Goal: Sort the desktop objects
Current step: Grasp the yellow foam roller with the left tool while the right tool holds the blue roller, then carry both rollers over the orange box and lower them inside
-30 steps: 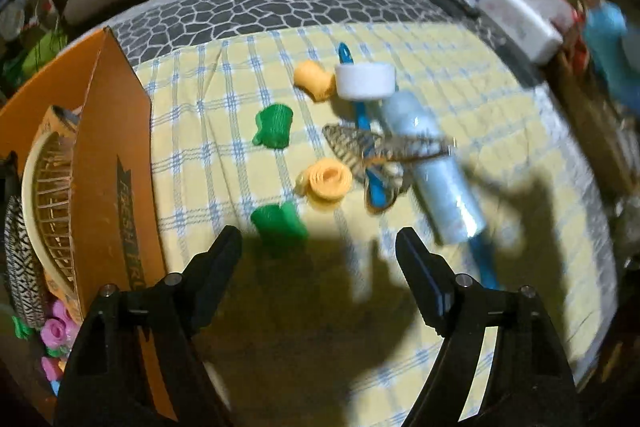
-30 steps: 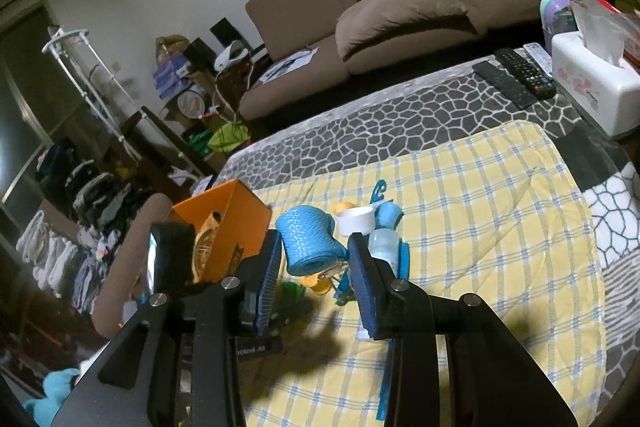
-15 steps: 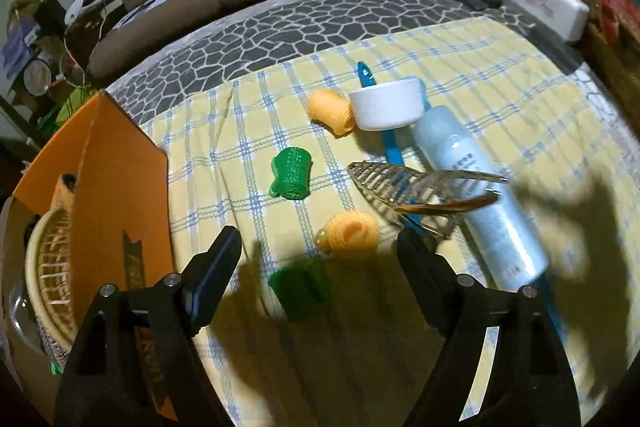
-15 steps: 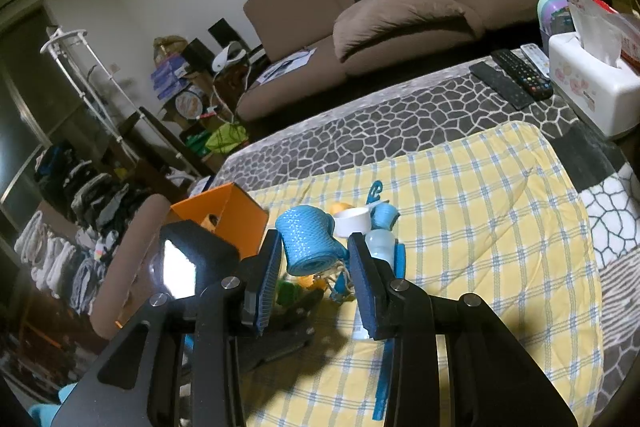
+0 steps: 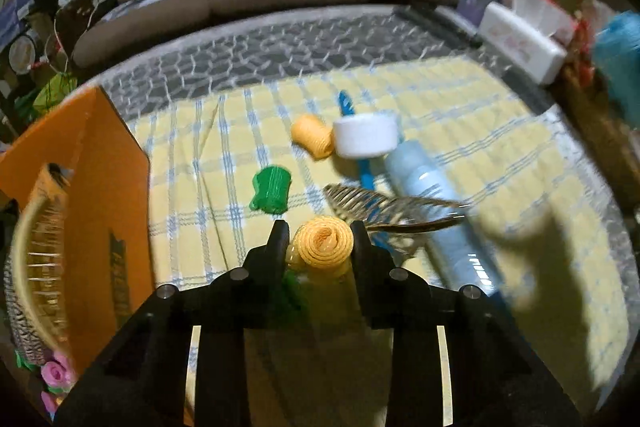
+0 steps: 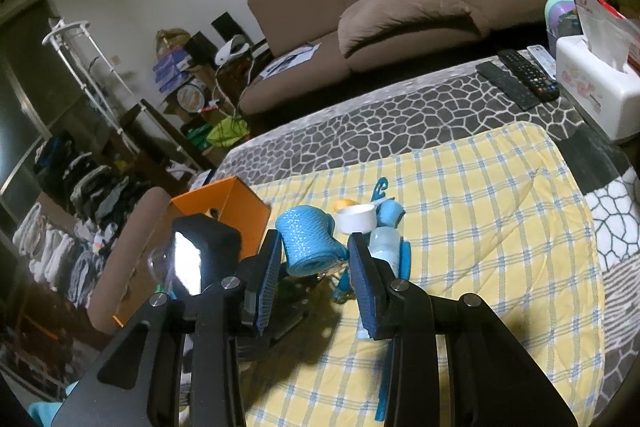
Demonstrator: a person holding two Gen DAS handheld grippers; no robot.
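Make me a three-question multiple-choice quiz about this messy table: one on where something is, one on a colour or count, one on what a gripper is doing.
1. Where is the orange box?
A. at the left edge of the checked cloth
B. on the sofa
C. under the tissue box

2. What colour is the roll in the right gripper?
A. pink
B. blue
C. white

3. What sits between the left gripper's closing jaws?
A. a yellow roll
B. the white cup
C. nothing

Answers: 1 A, it stands at the cloth's left side. 2 B, the held roll is blue. 3 A, the yellow roll fills the gap.
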